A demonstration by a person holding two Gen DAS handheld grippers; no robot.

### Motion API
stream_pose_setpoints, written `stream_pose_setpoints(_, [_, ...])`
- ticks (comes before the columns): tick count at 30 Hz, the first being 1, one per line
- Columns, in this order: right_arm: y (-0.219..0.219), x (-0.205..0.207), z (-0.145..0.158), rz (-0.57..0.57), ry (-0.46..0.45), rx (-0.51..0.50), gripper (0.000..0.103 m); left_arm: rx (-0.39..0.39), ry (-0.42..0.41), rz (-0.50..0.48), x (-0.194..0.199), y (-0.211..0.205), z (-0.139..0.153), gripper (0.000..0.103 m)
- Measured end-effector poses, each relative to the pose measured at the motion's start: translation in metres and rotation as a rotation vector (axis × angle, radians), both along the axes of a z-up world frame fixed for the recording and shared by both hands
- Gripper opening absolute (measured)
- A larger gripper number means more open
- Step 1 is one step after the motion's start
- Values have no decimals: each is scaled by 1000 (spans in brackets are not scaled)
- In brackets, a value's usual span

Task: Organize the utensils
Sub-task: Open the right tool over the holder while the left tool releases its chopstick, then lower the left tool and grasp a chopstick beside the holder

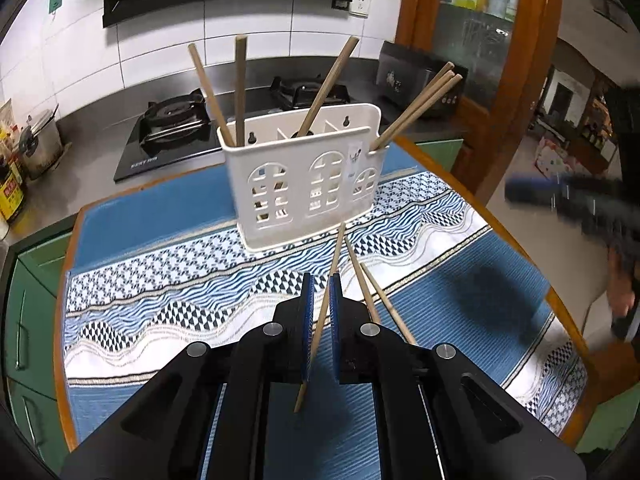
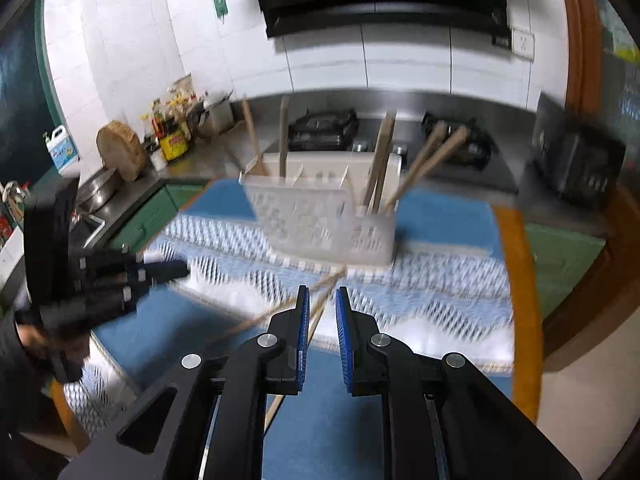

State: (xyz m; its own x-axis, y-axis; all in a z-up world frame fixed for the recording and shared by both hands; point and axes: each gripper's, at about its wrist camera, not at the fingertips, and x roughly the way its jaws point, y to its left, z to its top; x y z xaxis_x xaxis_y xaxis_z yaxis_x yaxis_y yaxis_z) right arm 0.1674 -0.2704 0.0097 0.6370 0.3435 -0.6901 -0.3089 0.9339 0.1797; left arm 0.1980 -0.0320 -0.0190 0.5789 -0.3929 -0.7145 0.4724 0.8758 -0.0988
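A white plastic utensil holder [image 1: 304, 184] with arched cut-outs stands on the blue patterned cloth [image 1: 160, 272], with several wooden chopsticks upright in it. Three loose chopsticks lie on the cloth in front of it. One chopstick [image 1: 336, 248] runs under my left gripper [image 1: 322, 276] and shows through the thin slit between its jaws; that gripper looks shut and empty. The other two chopsticks [image 1: 374, 292] lie just to its right. My right gripper [image 2: 322, 288] hovers over the loose chopsticks [image 2: 280, 306], pads slightly apart, gripping nothing. The holder [image 2: 320, 220] is blurred in the right wrist view.
The cloth covers a round wooden table [image 1: 516, 232]. Behind it run a counter with a gas hob [image 1: 172, 128], a pot [image 1: 40, 144] and bottles [image 1: 10, 192]. A black appliance [image 1: 416, 76] sits at the back right. The other gripper [image 1: 560, 196] and a hand [image 1: 620, 292] are at the table's right edge.
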Motion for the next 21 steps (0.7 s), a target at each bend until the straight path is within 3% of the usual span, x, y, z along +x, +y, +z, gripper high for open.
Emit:
stream_pose_setpoints(4, [7,-18,-19,1,47,30,14,6,16,-21,-3,-5,-8,8])
stream_pose_setpoints(9, [5,-32,-22,-19,45,27,14,26,58,-66,5,-25,-30,8])
stream_pose_setpoints(21, [-11,-43,-37,-60,81,65,14,112,135,-104,72,-75,-82,9])
